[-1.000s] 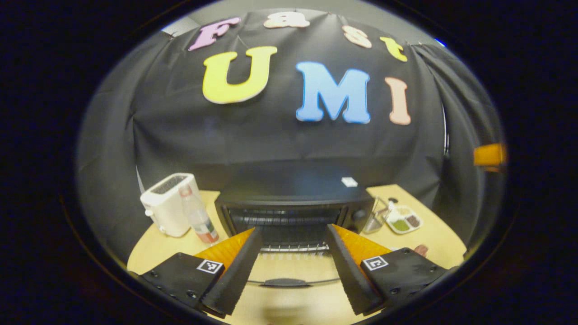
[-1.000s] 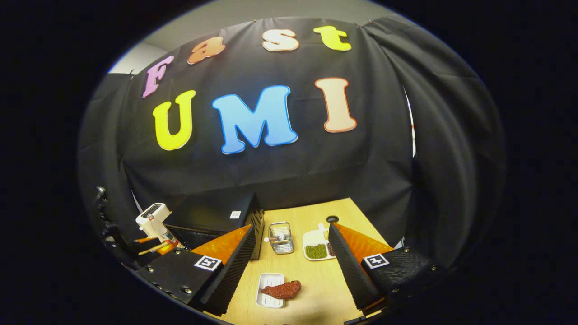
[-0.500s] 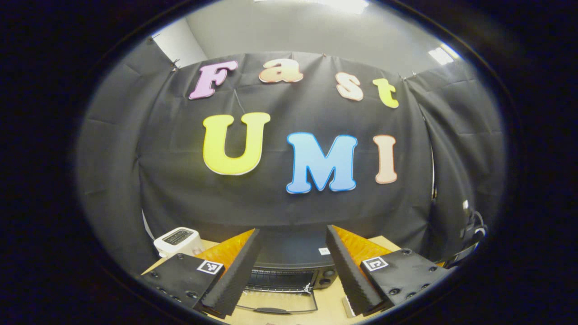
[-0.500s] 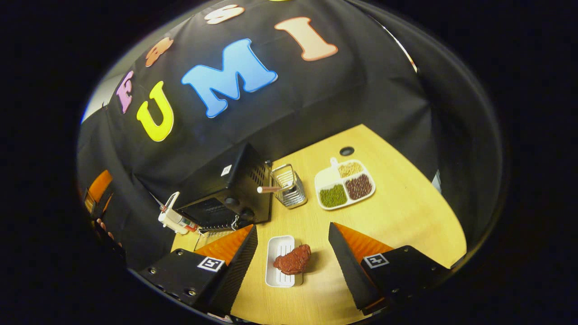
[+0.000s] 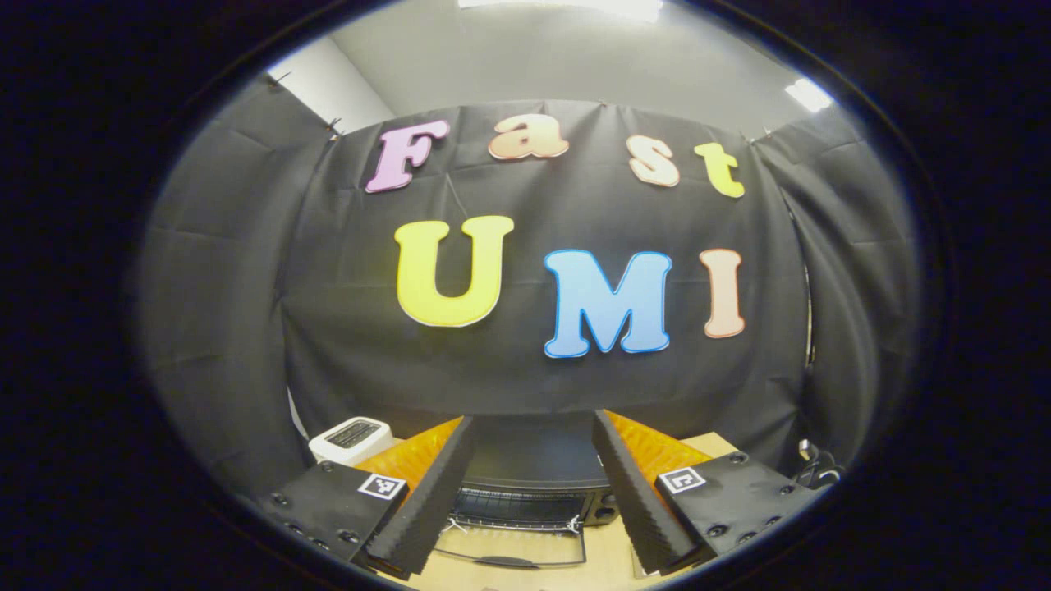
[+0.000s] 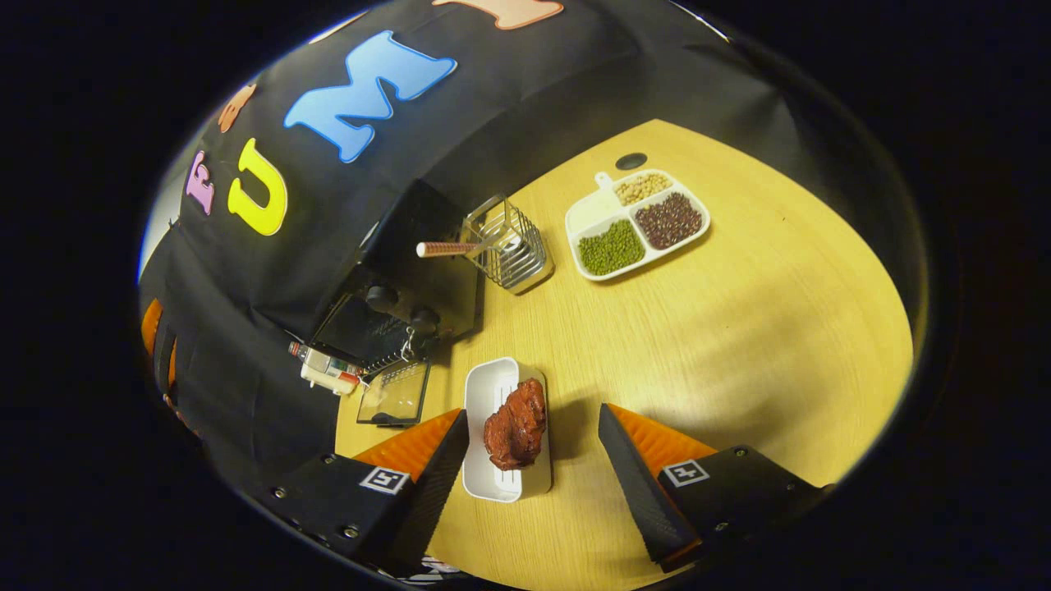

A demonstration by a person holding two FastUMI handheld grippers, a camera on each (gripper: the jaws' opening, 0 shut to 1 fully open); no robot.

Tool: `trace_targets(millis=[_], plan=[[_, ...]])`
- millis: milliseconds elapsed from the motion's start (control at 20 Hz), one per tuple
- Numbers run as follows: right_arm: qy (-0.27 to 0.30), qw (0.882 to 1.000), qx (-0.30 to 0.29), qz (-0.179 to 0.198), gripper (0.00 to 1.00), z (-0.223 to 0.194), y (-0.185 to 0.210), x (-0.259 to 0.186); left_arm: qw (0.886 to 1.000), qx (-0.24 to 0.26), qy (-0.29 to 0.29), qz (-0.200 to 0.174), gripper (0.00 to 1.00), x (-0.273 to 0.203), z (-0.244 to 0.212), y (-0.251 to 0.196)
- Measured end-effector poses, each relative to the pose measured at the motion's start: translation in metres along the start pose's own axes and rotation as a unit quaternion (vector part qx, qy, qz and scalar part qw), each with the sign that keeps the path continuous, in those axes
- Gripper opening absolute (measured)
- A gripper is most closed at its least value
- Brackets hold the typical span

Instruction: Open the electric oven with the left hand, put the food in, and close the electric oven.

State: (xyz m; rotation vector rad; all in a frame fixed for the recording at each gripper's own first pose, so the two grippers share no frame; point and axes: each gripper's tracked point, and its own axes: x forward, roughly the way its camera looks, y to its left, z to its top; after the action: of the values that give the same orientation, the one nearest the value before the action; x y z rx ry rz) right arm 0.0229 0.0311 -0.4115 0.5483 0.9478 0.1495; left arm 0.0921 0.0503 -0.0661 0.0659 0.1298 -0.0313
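The table [image 6: 739, 328] is the biggest thing in my right gripper view, and I place everything else from the oven [image 6: 410, 279] that stands on it. The oven sits at the table's back edge against the black cloth, and its glass door [image 6: 396, 394] is let down flat in front of it. In my left gripper view the same oven [image 5: 534, 484] lies low between my fingers, door [image 5: 509, 552] down, with a white toaster [image 5: 351, 435] off to its left.

Just to the oven's right stands a wire basket [image 6: 507, 246] with a stick poking out toward the oven. Further right of that lies a divided plate [image 6: 636, 223] with green, dark and pale heaps in it.

In front of the oven, just beside the open door, is a white tray [image 6: 493, 484] with the reddish-brown piece of meat [image 6: 516, 424] resting on it.

My right gripper [image 6: 530, 468] hovers over that tray, its jaws wide apart, one on each side and touching nothing. My left gripper [image 5: 530, 492] also stands wide apart and empty.
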Motion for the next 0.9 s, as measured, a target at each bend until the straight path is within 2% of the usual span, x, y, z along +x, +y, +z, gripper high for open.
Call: trace_targets(millis=[100, 150, 200, 250, 300, 350, 400, 450, 500, 600, 650, 800, 850, 900], plan=[[0.014, 1.0, 0.001, 0.01, 0.95, -0.005, -0.002, 0.015, 1.0, -0.004, -0.001, 0.02, 1.0, -0.003, 0.004, 0.012], [0.022, 1.0, 0.004, 0.015, 0.75, -0.007, -0.003, 0.018, 0.999, -0.001, 0.0, 0.032, 1.0, -0.005, 0.005, 0.019], [0.027, 0.999, 0.01, 0.023, 0.84, -0.008, -0.002, 0.021, 0.999, 0.003, 0.0, 0.042, 1.0, -0.007, 0.007, 0.024], [0.032, 0.999, 0.018, 0.025, 0.76, -0.008, -0.004, 0.023, 0.999, 0.007, 0.001, 0.052, 1.0, -0.009, 0.008, 0.028], [0.039, 0.998, 0.033, 0.043, 0.7, -0.009, 0.001, 0.025, 0.998, 0.01, 0.0, 0.06, 0.92, -0.011, 0.009, 0.031], [0.041, 0.996, 0.05, 0.058, 0.6, -0.008, 0.005, 0.028, 0.998, 0.012, 0.0, 0.066, 0.92, -0.013, 0.01, 0.033], [0.044, 0.994, 0.07, 0.066, 0.47, -0.007, 0.009, 0.029, 0.998, 0.012, 0.0, 0.068, 1.0, -0.014, 0.012, 0.033], [0.049, 0.993, 0.083, 0.07, 0.31, -0.006, 0.011, 0.03, 0.998, 0.012, -0.001, 0.067, 1.0, -0.017, 0.012, 0.032], [0.053, 0.992, 0.082, 0.078, 0.25, -0.007, 0.014, 0.029, 0.998, 0.011, -0.002, 0.064, 1.0, -0.018, 0.013, 0.032], [0.046, 0.991, 0.089, 0.091, 0.22, 0.003, 0.016, 0.03, 0.998, 0.012, 0.0, 0.057, 1.0, -0.013, 0.01, 0.034], [0.042, 0.991, 0.092, 0.084, 0.11, -0.001, 0.019, 0.041, 0.999, 0.01, 0.002, 0.052, 1.0, -0.01, 0.007, 0.036], [0.032, 0.992, 0.098, 0.075, 0.11, 0.002, 0.023, 0.023, 0.999, 0.004, 0.002, 0.032, 1.0, 0.0, 0.004, 0.041], [0.025, 0.992, 0.095, 0.076, 0.11, 0.003, 0.026, 0.018, 1.0, 0.002, 0.003, 0.027, 0.96, 0.002, 0.004, 0.046], [0.018, 0.993, 0.093, 0.077, 0.11, 0.003, 0.034, 0.012, 1.0, -0.001, 0.002, 0.023, 1.0, 0.006, 0.004, 0.049]])
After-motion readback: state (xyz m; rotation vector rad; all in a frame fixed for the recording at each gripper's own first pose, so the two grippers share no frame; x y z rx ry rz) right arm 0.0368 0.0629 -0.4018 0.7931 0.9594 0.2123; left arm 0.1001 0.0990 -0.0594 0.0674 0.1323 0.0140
